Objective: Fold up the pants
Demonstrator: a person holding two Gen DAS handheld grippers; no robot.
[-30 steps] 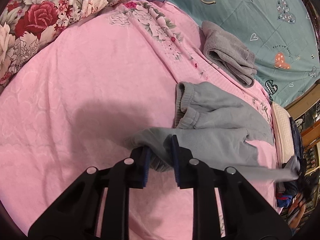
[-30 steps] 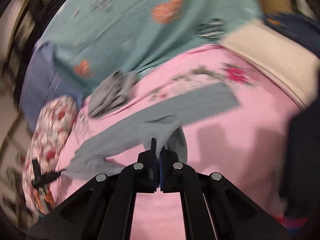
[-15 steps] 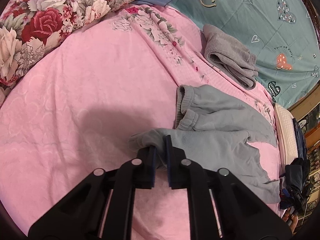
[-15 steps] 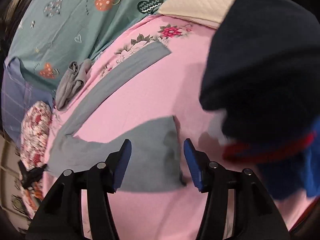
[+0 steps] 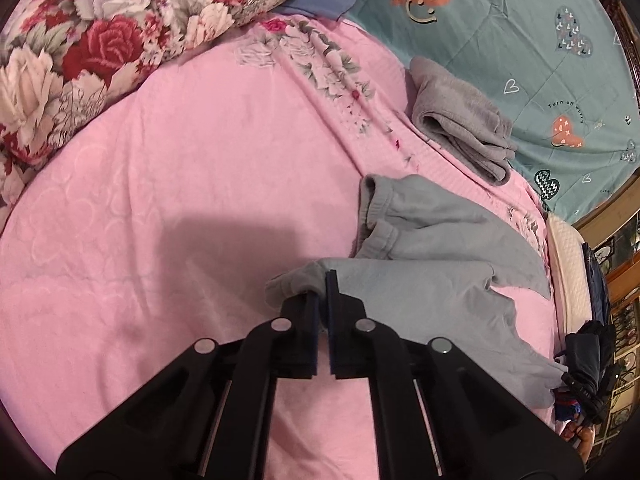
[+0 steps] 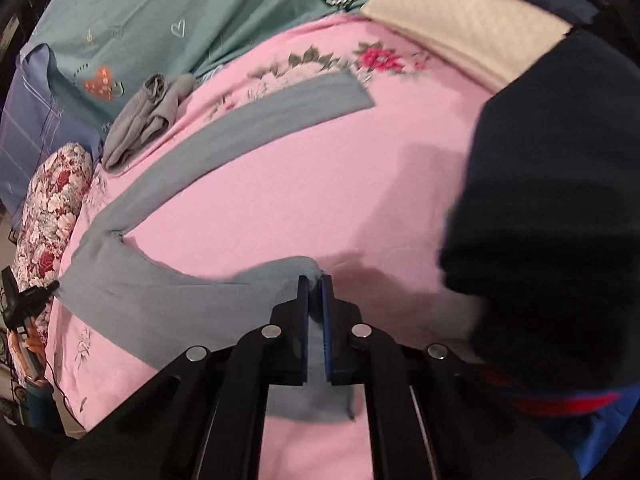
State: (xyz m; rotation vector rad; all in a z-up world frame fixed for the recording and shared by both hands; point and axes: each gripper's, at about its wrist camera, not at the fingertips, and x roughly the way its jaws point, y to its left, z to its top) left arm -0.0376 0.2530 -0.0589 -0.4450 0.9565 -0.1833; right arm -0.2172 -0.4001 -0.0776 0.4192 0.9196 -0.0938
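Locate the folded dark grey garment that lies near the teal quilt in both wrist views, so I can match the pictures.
Left wrist view: the folded dark grey garment sits upper right, on the pink blanket at the edge of the teal quilt.
Right wrist view: the same garment sits upper left, again where blanket meets quilt.
Shared landmark: the flowered pillow, top left in the left view, far left in the right view.
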